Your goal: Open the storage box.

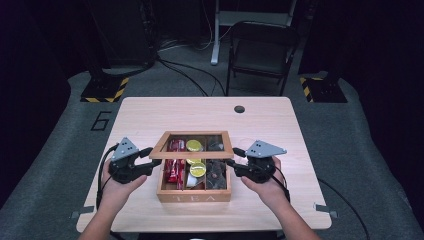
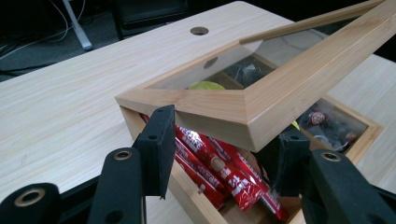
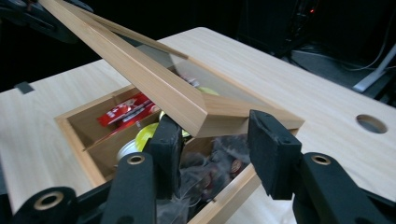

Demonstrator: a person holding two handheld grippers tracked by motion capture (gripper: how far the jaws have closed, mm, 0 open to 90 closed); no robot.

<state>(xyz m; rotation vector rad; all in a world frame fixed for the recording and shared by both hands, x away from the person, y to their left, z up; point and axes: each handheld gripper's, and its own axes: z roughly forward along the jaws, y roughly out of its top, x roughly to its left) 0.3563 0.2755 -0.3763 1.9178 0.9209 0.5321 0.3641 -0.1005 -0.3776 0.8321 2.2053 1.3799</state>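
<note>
Tea box (image 1: pixel 194 192) of pale wood sits at the middle of the table (image 1: pixel 150 112), its glass-paned lid (image 1: pixel 192 145) raised at the front and tilted. Left gripper (image 1: pixel 150 156) has its jaws closed on the lid's front left corner; right gripper (image 1: pixel 231 163) pinches the front right corner (pads on either side of the frame). Inside lie red packets (image 2: pixel 219 170), yellow-green pods (image 1: pixel 196 169) and dark sachets (image 3: pixel 219 170).

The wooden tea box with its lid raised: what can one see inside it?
Inside the wooden tea box, red packets fill the left compartment, yellow-lidded pods the middle one, dark wrapped sachets the right. The lifted lid, glass-paned, partly covers the rear compartments.
</note>
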